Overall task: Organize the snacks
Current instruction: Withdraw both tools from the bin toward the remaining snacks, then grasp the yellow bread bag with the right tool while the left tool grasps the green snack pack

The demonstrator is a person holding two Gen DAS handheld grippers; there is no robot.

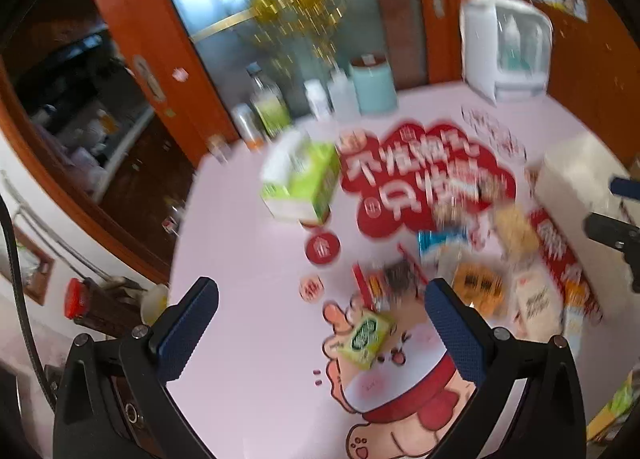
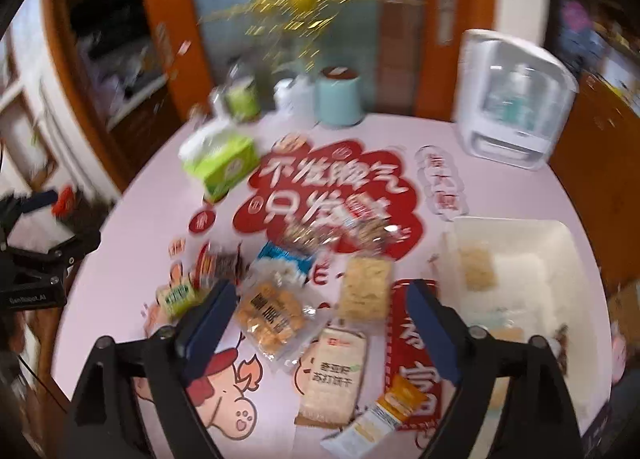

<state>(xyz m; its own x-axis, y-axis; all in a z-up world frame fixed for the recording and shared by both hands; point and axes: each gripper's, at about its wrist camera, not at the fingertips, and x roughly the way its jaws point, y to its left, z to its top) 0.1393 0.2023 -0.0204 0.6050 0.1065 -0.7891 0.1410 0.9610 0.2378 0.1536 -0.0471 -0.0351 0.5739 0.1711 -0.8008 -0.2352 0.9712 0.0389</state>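
Blue-padded right tool (image 2: 320,323) wide open, seemingly empty; left tool (image 1: 320,323) likewise.

A pink desk (image 2: 120,227) with red cartoon prints carries scattered snack packets (image 2: 272,315), a green tissue box (image 2: 220,163), a white bin (image 2: 560,259) at right, and bottles (image 2: 240,99) at the top.

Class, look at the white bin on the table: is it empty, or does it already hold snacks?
Not empty. The white bin holds a pale snack packet against its left wall.
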